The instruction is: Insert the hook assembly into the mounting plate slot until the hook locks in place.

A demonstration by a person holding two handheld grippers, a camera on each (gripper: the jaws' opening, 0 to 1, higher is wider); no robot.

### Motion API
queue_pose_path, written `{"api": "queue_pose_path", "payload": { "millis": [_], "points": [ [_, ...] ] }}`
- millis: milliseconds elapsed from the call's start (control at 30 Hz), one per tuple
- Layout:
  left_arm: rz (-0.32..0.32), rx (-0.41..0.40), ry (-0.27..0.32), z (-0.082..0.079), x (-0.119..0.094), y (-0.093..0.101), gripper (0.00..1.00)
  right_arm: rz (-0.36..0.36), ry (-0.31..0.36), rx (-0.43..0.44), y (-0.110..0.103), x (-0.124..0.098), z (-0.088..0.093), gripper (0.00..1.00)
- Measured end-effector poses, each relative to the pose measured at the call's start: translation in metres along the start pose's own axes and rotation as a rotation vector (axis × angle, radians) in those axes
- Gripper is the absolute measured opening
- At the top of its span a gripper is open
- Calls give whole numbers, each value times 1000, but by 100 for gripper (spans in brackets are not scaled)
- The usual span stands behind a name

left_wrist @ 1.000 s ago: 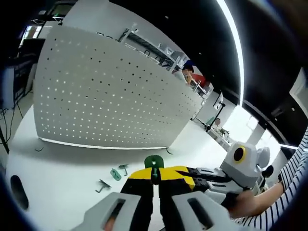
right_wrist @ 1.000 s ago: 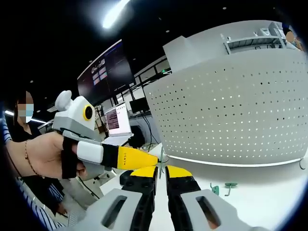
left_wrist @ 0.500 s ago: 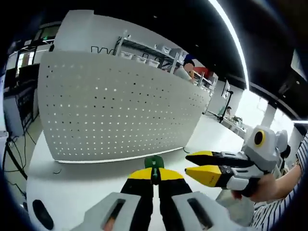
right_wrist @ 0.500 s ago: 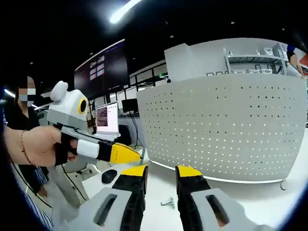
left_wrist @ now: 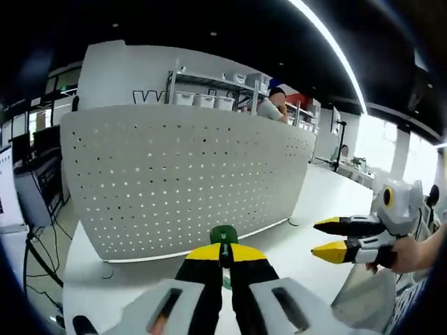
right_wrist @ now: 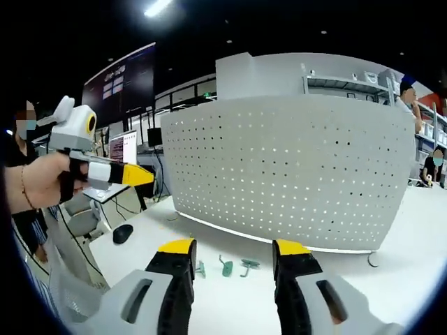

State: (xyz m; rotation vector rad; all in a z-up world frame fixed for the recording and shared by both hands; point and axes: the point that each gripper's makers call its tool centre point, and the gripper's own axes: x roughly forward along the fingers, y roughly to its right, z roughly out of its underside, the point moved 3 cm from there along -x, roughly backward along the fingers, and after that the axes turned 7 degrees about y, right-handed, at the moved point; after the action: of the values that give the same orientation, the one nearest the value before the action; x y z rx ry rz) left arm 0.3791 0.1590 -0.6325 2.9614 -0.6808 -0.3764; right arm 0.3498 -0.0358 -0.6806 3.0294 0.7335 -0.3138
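The mounting plate is a wide white perforated panel (left_wrist: 188,174) standing upright on the white table, also seen as the panel (right_wrist: 293,167) in the right gripper view. My left gripper (left_wrist: 223,246) is shut on a small green hook piece (left_wrist: 223,234) that pokes up between its yellow tips, short of the panel. My right gripper (right_wrist: 232,248) is open with nothing between its jaws. It appears as the right gripper (left_wrist: 323,239) beside the left one, apart from it. The left gripper (right_wrist: 148,177) shows at the left, held by a hand.
Three loose green hooks (right_wrist: 225,265) lie on the table (right_wrist: 391,279) in front of the panel. A black mouse (right_wrist: 122,232) and a laptop (right_wrist: 124,146) sit at the left. Shelving and a person (left_wrist: 269,105) stand behind the panel.
My right gripper has gone from shut to wide open and drawn away from the left gripper. Both cameras have lifted and now face the panel more squarely. The left stays shut on the hook.
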Motion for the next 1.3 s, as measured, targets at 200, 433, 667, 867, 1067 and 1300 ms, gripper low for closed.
{"api": "queue_pose_path", "payload": {
  "millis": [200,433,667,867,1067,1300],
  "points": [
    [-56,41,45,-9,4,-11,1,39,-75,-12,12,-23,31,46],
    [-99,81,83,-18,10,-19,1,51,-170,-33,14,-44,64,47],
    [-141,108,123,-29,16,-27,1,56,-231,-60,12,-56,89,49],
    [-206,121,185,-47,17,-42,1,48,-240,-83,8,-52,96,51],
    [-244,141,218,-58,22,-54,1,48,-234,-110,5,-51,100,53],
    [-286,192,245,-69,26,-65,1,17,-242,-194,-4,-48,103,53]
  ]
}}
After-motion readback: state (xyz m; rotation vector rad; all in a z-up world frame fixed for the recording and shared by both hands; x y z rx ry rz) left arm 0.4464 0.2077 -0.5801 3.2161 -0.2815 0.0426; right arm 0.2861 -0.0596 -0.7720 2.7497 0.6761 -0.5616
